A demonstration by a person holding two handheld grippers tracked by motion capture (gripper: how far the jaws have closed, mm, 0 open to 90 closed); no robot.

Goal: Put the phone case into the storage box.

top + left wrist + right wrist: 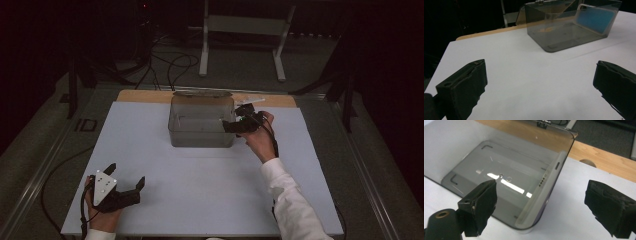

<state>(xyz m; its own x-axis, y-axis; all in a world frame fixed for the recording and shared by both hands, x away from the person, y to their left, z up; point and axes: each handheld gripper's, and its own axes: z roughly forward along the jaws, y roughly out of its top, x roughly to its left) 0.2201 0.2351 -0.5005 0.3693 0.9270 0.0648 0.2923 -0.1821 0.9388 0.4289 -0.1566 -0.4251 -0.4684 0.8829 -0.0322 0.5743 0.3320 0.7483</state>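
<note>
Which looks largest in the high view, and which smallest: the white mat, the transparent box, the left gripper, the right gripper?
1. White mat.
2. Transparent box.
3. Left gripper and right gripper: these look alike; the right is farther and partly hidden by the hand, so I leave them unranked.

Left tongs (126, 176) low, jaws spread; right tongs (235, 118) forward, jaws spread.

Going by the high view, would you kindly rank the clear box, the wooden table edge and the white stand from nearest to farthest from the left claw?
1. Clear box, mid-table, ahead to the right of the left claw.
2. Wooden table edge, behind the box.
3. White stand, on the floor beyond the table.
</note>
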